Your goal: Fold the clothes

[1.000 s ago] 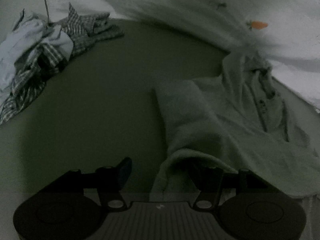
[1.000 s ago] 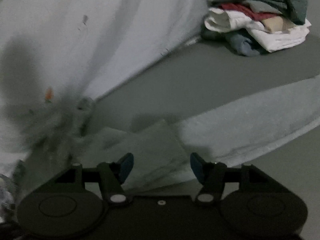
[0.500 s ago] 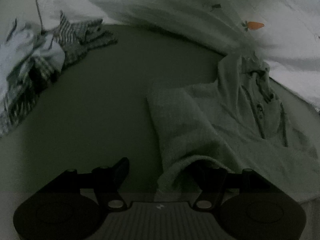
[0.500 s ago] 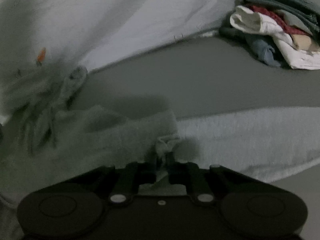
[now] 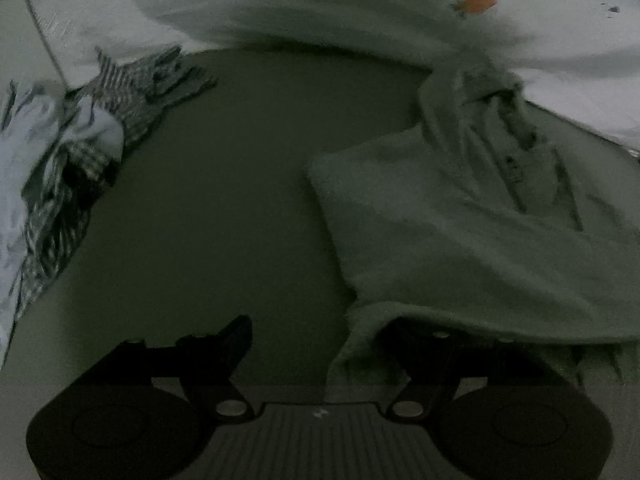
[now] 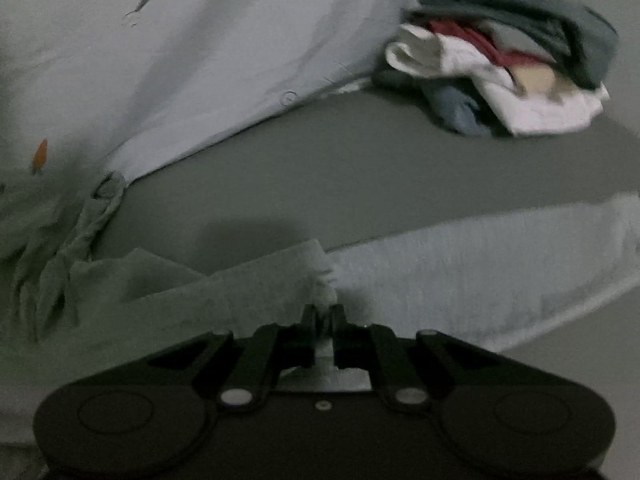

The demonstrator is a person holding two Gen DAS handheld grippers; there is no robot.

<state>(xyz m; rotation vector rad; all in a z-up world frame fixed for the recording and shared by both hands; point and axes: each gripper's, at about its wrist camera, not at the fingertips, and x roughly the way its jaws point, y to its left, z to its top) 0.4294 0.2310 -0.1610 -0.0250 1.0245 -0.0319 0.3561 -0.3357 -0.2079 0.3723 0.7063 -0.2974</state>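
Observation:
A pale green buttoned shirt [image 5: 460, 216] lies partly folded on the dark bed surface [image 5: 224, 208], its collar toward the white bedding. My left gripper [image 5: 320, 330] sits at the shirt's near left edge with its jaws opening. The hem drapes over its right finger, while the left finger [image 5: 238, 334] rests on bare surface and nothing is pinched. In the right wrist view, my right gripper [image 6: 323, 314] is shut on a bunched corner of the shirt [image 6: 224, 292], lifting it slightly.
A crumpled heap of checked and white clothes [image 5: 68, 152] lies at the far left. A stack of folded clothes [image 6: 504, 64] sits at the back right. White bedding with a carrot print [image 6: 180, 60] borders the far side. A pale cloth strip [image 6: 480, 256] stretches right.
My right gripper went from open to shut on the shirt's corner and raised it a little. The left jaws spread wider. Both views have rolled somewhat.

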